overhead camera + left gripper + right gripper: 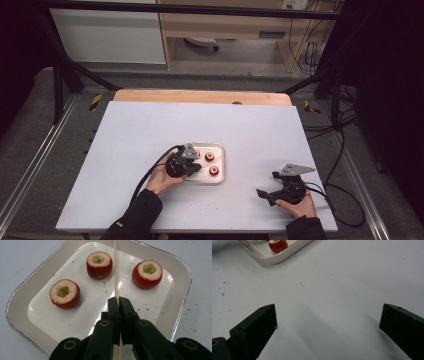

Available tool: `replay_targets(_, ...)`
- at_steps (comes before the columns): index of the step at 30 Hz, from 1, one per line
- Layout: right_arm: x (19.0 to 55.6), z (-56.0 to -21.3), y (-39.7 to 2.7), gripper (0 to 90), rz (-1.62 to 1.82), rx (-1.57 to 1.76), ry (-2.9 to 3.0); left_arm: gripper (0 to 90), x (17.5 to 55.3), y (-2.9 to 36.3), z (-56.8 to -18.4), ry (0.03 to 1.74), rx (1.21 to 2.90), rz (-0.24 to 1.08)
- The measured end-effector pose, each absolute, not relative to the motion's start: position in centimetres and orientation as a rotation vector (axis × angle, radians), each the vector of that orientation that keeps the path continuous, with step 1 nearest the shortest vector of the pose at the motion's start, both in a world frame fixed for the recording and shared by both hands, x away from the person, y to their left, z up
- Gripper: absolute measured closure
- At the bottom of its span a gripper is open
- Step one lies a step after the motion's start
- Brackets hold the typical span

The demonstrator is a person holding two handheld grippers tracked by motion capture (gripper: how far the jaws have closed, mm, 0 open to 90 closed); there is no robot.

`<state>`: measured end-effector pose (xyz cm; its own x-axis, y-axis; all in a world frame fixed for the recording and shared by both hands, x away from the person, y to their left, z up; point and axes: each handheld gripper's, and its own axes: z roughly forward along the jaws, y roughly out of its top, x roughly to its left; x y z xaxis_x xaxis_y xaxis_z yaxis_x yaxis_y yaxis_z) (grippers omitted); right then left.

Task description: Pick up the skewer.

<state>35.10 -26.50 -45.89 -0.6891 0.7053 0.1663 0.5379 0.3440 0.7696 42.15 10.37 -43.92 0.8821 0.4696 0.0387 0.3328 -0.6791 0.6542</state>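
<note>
**Skewer poised over three cored fruits**

The left gripper [117, 302] has its jaws pinched tight on a thin wooden skewer [116, 270], which runs forward between the black tips and out over the tray [22, 295]. Gripped that way, well back along its length, the stick has a long free end pointing at the fruit — my guess is that threading is the job in hand. It passes between the two farther fruits without touching either, as far as I can tell.

Three red fruits sit upright on the tray, pale hollowed tops up: one near the left [64, 293], one at the back [99, 264], one to the right [147, 273]. Standing cut-face up, apart from each other, each seems easy to single out.

From the high view, the left hand [162, 180] reaches in from the tray's near-left corner, forearm angled up from the bottom edge, the gripper [184, 162] held low over the tray's left side.

The right gripper [272, 192] rests well apart on the bare white table [150, 130], jaws spread wide and empty — parked, I'd say, until a fruit needs steadying. Its own view looks across the tabletop toward the tray's corner [274, 260].
</note>
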Motion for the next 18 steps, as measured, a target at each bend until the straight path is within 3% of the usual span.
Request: replay_targets(18, 35.1, -45.3, -25.9, 0.6, 1.239, 1.088, 2.414, 88.1, 40.1, 10.9, -41.7, 0.557, 2.351, 0.292)
